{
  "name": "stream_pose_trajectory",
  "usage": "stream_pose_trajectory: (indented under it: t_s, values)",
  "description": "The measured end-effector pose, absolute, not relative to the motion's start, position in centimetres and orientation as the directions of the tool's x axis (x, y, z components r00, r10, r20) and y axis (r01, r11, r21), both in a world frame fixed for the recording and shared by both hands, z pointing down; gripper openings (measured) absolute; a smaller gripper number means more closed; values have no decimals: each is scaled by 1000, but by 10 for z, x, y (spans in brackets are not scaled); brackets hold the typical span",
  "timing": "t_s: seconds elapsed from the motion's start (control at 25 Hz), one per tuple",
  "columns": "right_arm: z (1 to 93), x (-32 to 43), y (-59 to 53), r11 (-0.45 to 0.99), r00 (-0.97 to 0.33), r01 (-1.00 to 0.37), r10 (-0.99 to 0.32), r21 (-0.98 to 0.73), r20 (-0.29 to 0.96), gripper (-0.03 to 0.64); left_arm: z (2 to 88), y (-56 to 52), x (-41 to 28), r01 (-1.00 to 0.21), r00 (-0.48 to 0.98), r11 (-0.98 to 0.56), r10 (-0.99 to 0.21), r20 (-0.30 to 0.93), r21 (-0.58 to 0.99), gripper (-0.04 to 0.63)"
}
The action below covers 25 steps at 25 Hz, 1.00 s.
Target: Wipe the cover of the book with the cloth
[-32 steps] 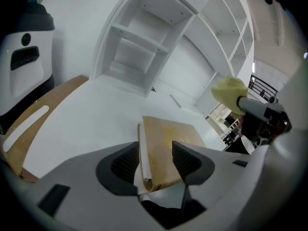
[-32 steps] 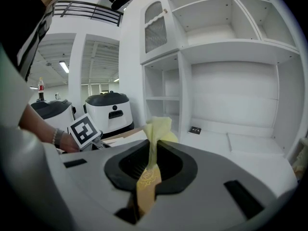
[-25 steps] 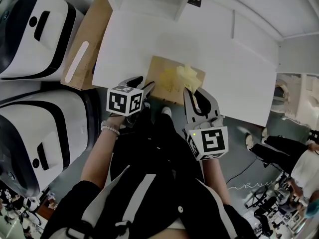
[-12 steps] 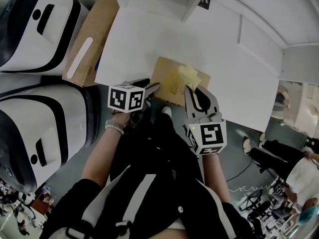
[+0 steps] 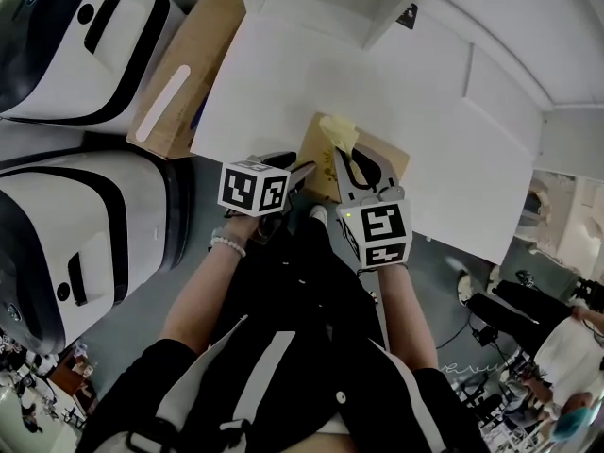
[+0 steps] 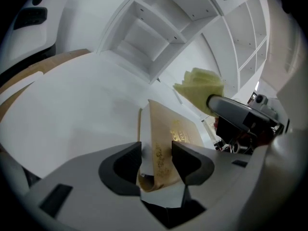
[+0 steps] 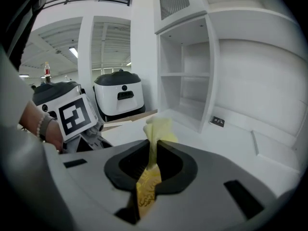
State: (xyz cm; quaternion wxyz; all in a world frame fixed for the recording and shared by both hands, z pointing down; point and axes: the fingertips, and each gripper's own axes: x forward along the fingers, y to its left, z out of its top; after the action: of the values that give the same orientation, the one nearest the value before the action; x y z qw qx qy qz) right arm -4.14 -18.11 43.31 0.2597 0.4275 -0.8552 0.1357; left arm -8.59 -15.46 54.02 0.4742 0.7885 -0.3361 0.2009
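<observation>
So your left tool (image 6: 156, 163) pinches the book's (image 6: 168, 129) near corner at the counter (image 5: 283, 83) edge. Your right tool (image 7: 153, 165) nips the cloth (image 7: 158, 128) over the cover (contact unclear), so wiping seems barely begun.

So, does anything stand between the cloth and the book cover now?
Nothing visible does. The right tool holds the cloth over the book, whose cover is bare; the left tool clamps the book's near edge, off to the side.
</observation>
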Motion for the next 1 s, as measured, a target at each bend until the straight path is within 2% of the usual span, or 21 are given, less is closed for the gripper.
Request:
stream_pose_trajectory:
  t_s: [0.2,0.68,1.0]
  values:
    - [449,-59,-194,621,-513,-784,-640,-7,572,35,540,-154,-86,-725,689,-328,-338,641,606,196]
    - [505,-81,-201,676,-528,-733,-495,-76,690,35,540,-153,-85,-730,683,-351,-338,647,587,195]
    - [506,-79,-204,627,-521,-770,-517,-114,680,37,540,-153,-87,-733,680,-350,-343,648,584,193]
